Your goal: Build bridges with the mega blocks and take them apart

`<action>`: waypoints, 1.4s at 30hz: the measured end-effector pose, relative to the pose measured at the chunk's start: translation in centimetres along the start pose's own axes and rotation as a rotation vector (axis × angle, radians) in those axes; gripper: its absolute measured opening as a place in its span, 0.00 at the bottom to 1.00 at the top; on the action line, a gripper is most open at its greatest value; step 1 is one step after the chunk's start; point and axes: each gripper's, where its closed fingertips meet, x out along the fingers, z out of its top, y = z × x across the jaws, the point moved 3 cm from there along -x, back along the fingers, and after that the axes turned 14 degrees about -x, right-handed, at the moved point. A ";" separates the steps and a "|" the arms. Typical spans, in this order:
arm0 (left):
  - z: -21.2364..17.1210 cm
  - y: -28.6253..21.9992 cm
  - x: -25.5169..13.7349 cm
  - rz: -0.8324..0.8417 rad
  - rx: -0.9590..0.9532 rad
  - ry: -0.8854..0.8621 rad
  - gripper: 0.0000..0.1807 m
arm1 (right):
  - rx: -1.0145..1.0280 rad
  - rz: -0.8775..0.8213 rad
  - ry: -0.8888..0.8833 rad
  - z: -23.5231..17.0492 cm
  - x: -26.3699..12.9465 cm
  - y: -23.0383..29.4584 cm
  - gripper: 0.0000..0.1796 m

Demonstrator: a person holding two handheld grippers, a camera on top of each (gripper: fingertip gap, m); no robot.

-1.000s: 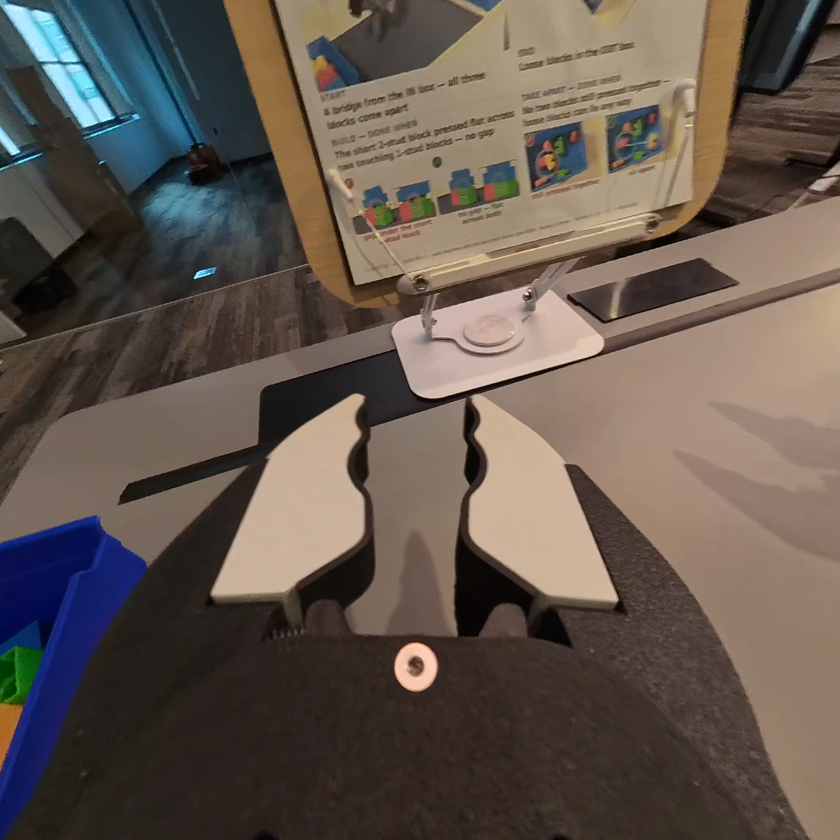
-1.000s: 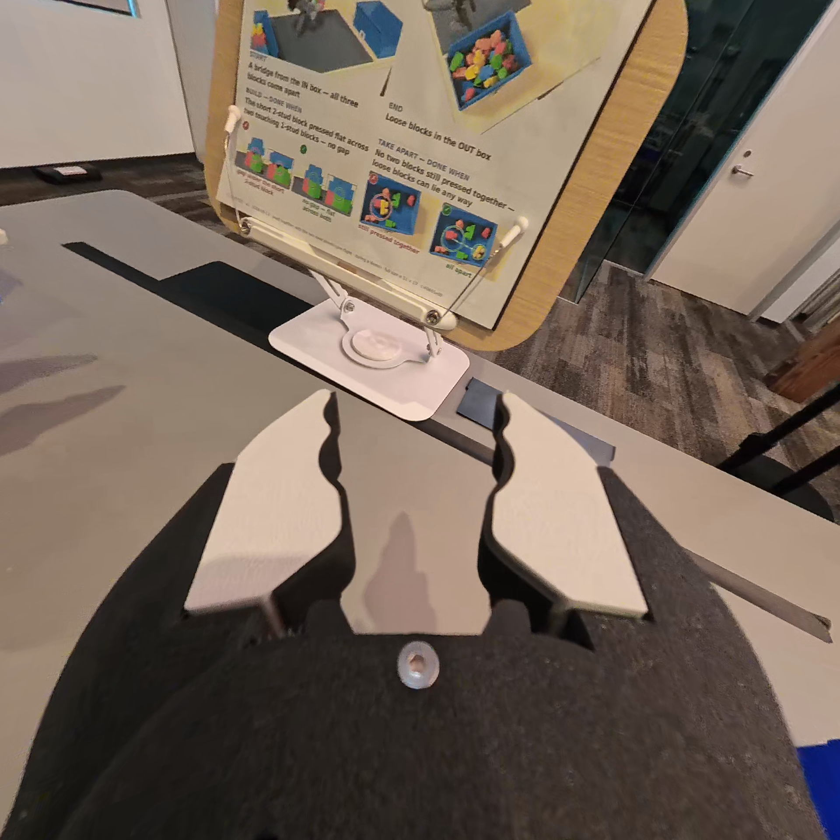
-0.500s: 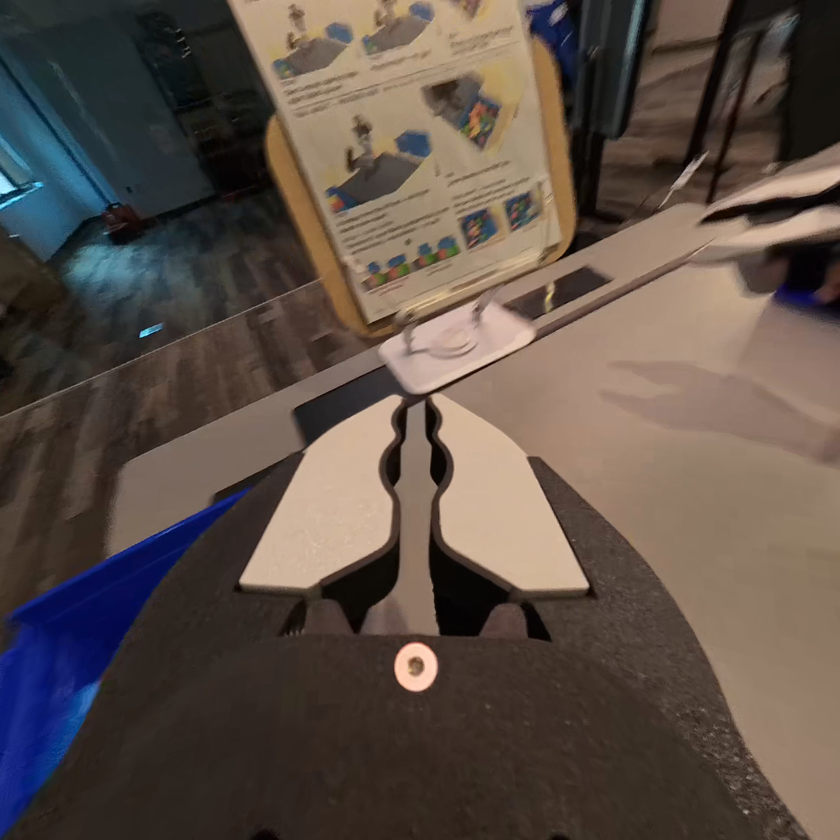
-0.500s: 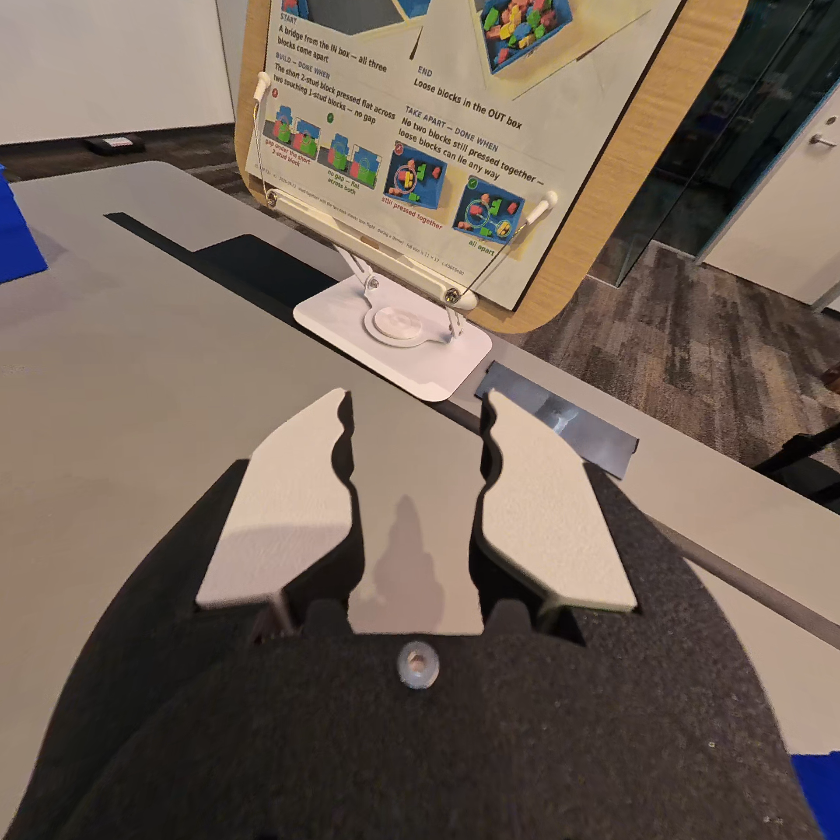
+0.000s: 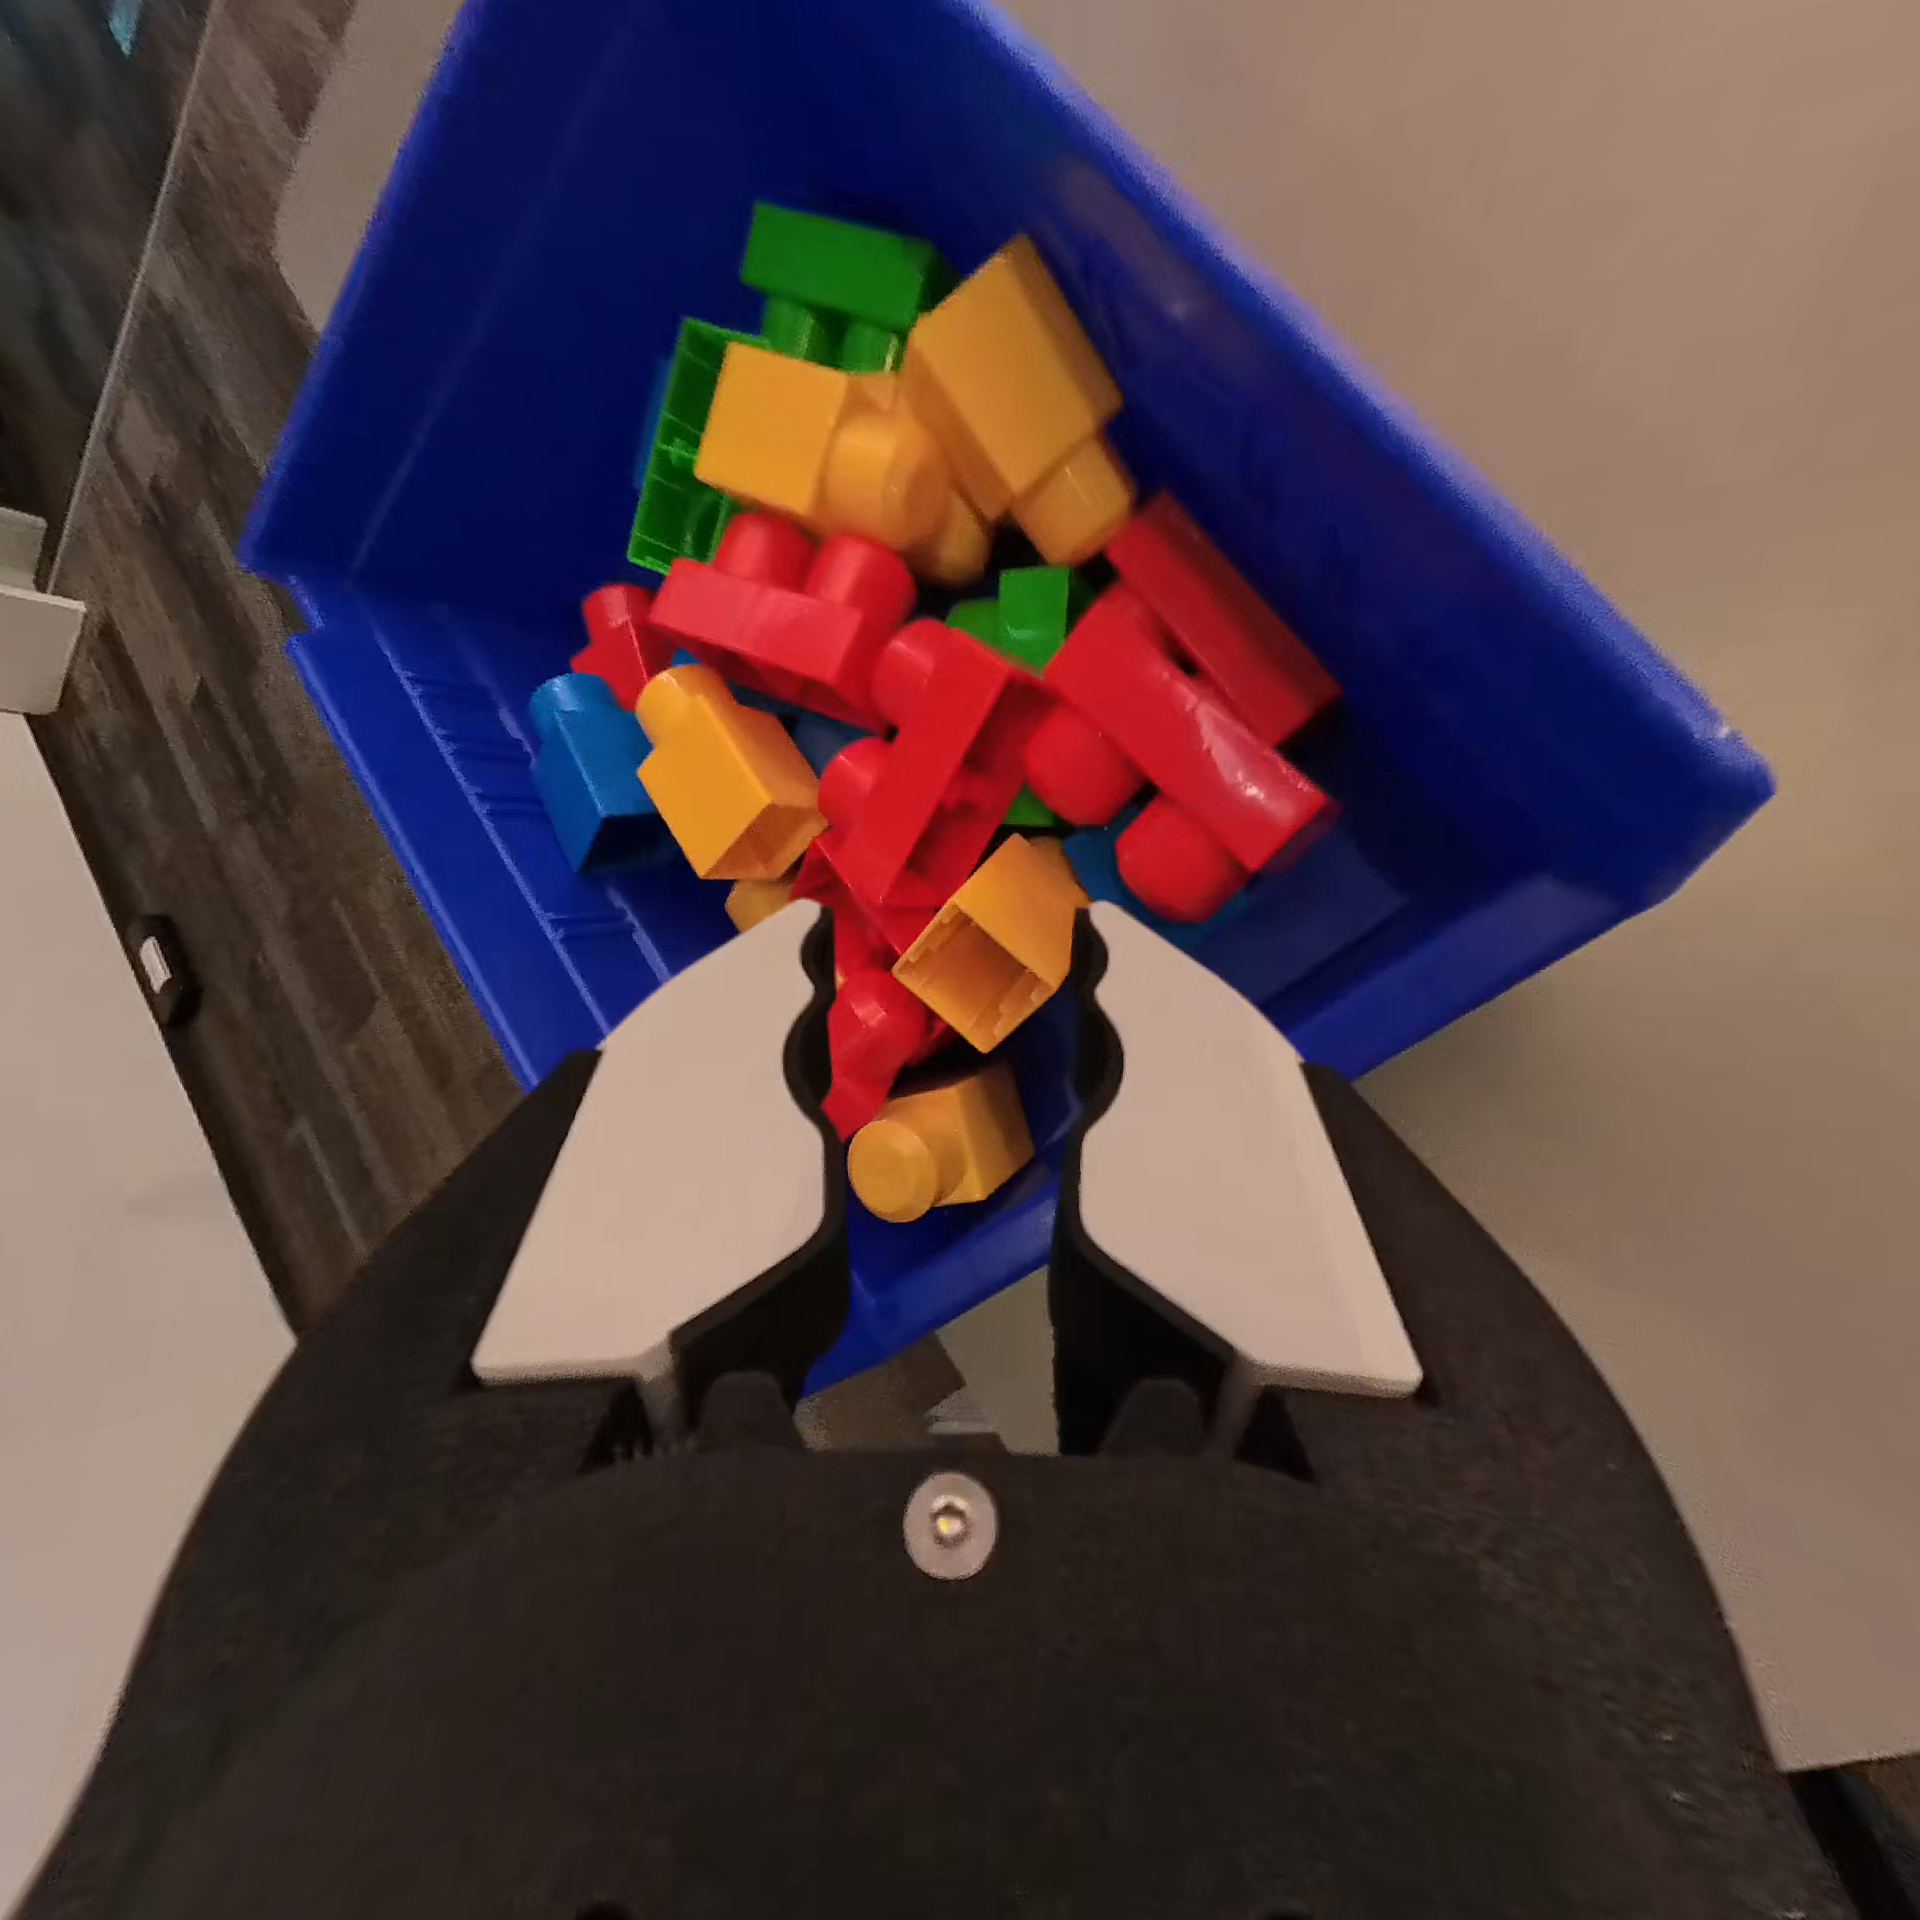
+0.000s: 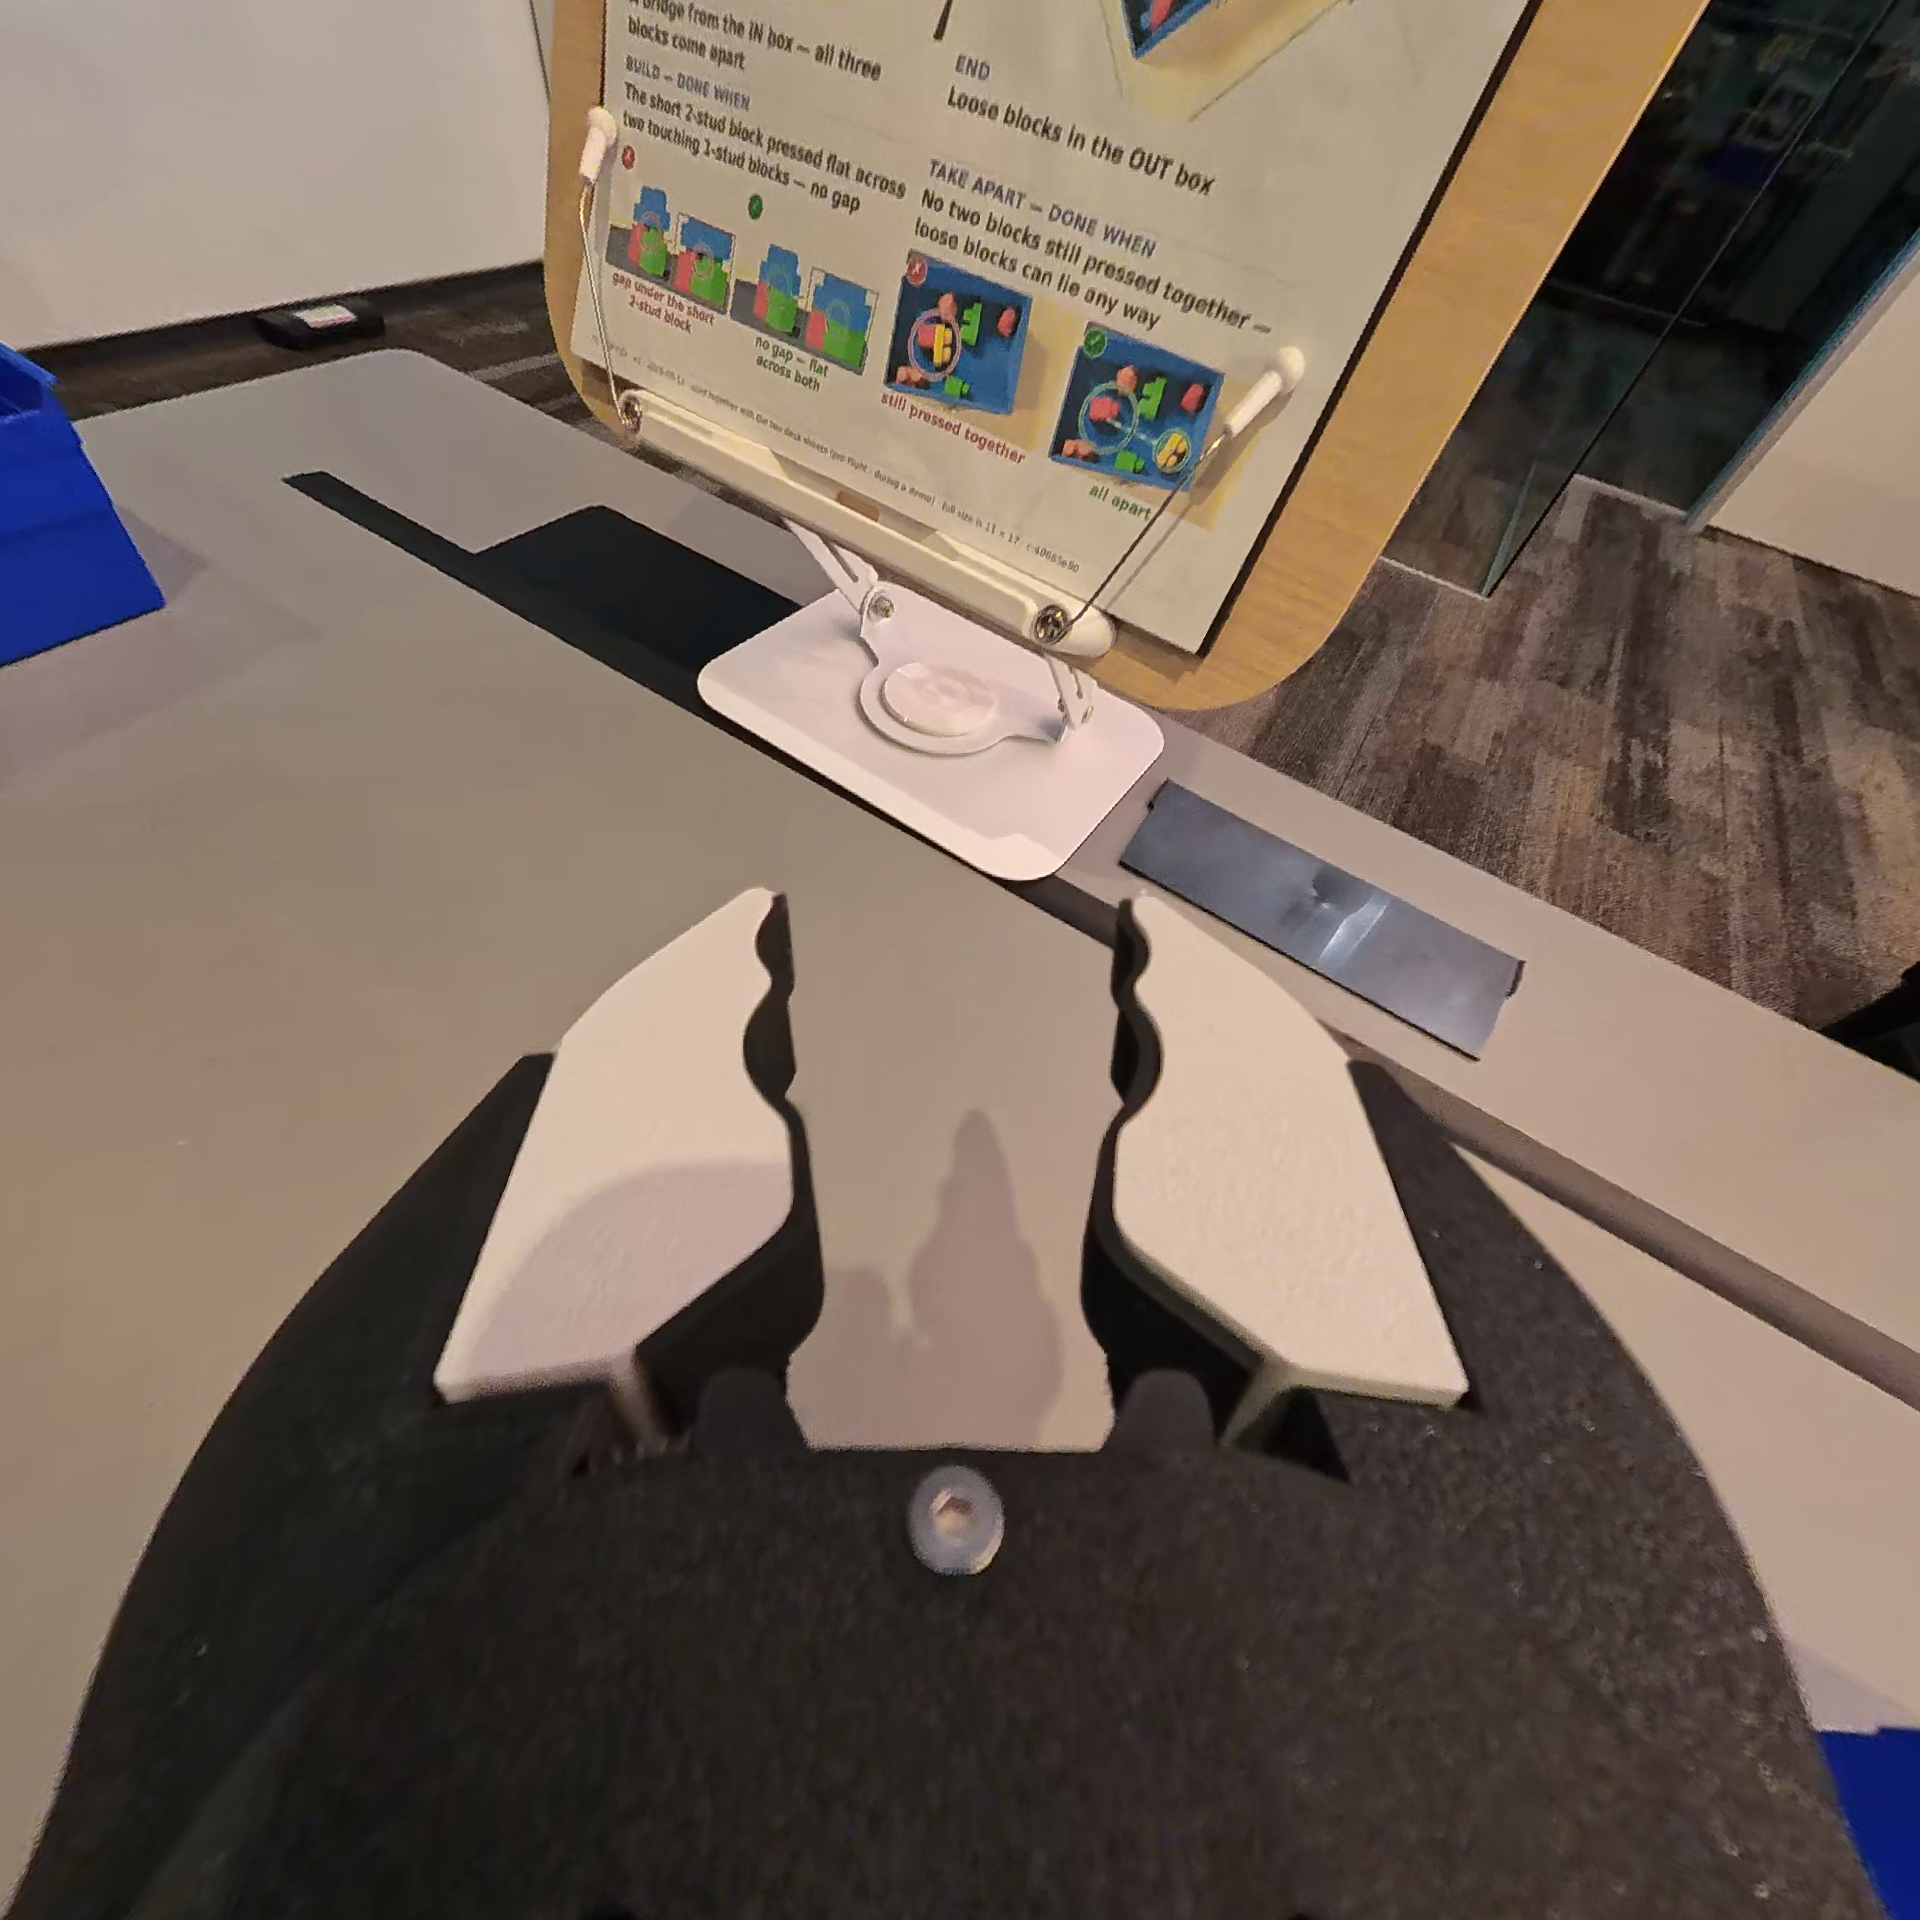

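Note:
A blue bin (image 5: 1382, 499) holds a heap of mega blocks: red (image 5: 940, 727), orange (image 5: 997, 395), green (image 5: 831, 265) and blue (image 5: 582, 769). My left gripper (image 5: 951, 920) is open and hangs over the bin's near end, its fingertips on either side of an orange block (image 5: 987, 956) without gripping it. My right gripper (image 6: 951, 904) is open and empty above the bare grey table (image 6: 364, 831). The bin's corner (image 6: 52, 551) shows at the left edge of the right wrist view.
A wooden board with an instruction sheet (image 6: 935, 260) stands on a white stand (image 6: 935, 748) at the table's far edge, with a dark slot (image 6: 1320, 925) beside it. A second blue corner (image 6: 1870, 1818) shows at the lower right. The floor (image 5: 208, 727) lies left of the bin.
My left gripper swung from facing the instruction board to point down into the blue bin, and its jaws opened wider. My right gripper moved slightly and stayed open.

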 end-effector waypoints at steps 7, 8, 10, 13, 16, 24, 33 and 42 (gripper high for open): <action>-2.0 -0.7 2.3 0.023 0.262 0.158 0.25 | -0.012 0.012 0.042 -0.8 0.7 0.3 0.34; -2.2 -0.6 2.6 0.040 0.292 0.178 0.26 | -0.013 0.014 0.046 -0.9 0.8 0.3 0.34; -2.9 -0.3 3.2 0.061 0.335 0.234 0.26 | -0.016 0.008 0.059 -1.0 1.0 0.3 0.34; -3.1 0.3 4.0 0.099 0.364 0.248 0.27 | -0.021 0.010 0.066 -1.1 1.2 0.4 0.33; -3.4 0.2 4.8 0.076 0.359 0.247 0.27 | -0.032 0.015 0.085 -1.4 1.5 0.7 0.33; -3.5 0.8 5.4 0.105 0.322 0.205 0.23 | -0.046 0.038 0.116 -2.0 2.3 1.4 0.33; 2.0 2.3 -2.2 0.205 0.108 -0.122 0.22 | -0.060 0.069 0.120 -1.9 3.0 2.5 0.33; 10.1 -8.2 -3.4 0.029 0.046 -0.373 0.21 | -0.067 0.100 0.110 -1.5 3.2 3.5 0.33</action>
